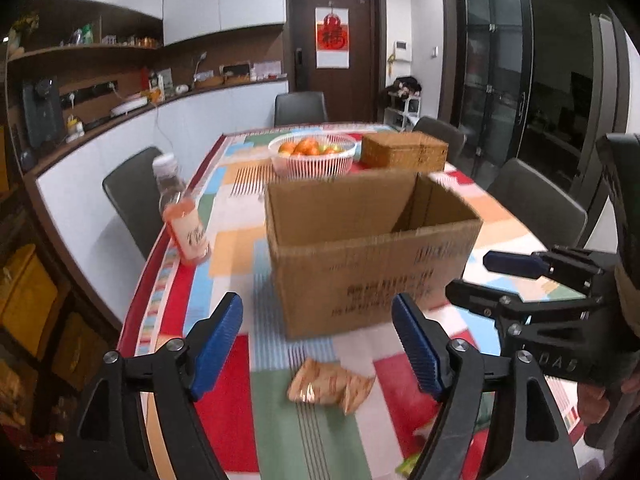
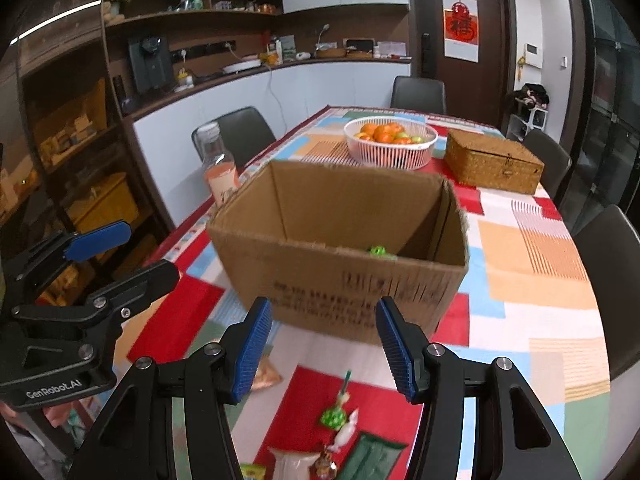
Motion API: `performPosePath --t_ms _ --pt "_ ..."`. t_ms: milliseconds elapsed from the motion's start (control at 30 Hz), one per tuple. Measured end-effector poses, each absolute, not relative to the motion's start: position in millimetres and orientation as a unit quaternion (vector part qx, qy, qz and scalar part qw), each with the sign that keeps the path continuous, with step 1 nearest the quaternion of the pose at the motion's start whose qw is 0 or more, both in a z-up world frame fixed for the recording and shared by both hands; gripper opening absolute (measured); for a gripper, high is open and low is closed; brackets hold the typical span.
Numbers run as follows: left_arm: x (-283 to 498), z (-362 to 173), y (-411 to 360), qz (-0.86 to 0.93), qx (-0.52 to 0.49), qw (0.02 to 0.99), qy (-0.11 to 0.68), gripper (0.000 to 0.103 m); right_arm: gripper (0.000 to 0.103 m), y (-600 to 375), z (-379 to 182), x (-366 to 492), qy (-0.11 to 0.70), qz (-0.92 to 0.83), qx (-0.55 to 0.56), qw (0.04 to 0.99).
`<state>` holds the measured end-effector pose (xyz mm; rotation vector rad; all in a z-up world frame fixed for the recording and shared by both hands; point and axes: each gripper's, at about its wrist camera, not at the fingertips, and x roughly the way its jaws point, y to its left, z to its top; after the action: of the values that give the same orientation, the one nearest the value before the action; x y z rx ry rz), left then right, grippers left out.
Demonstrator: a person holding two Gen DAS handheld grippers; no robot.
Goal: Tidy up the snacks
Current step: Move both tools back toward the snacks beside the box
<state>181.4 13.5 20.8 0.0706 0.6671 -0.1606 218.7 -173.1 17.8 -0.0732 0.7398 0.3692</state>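
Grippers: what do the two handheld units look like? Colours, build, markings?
Both match. The left gripper and right gripper have black angular linkage arms with silver pivot screws and blue ribbed pads on the fingers. The left body reads "GenRobot.AI" in white in the right wrist view. No cables visible.

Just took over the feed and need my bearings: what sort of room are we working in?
Most likely a home dining room or kitchen-diner. A dining table with a patchwork cloth and chairs around it, a fruit basket on it, and a counter with shelves along the wall.
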Motion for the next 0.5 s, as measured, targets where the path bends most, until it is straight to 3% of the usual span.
performPosePath --t_ms 500 --pt "165 -49 22 -0.074 0.017 0.903 0.423 0.079 0.055 -169 -41 202 0.448 0.186 -0.041 0.873"
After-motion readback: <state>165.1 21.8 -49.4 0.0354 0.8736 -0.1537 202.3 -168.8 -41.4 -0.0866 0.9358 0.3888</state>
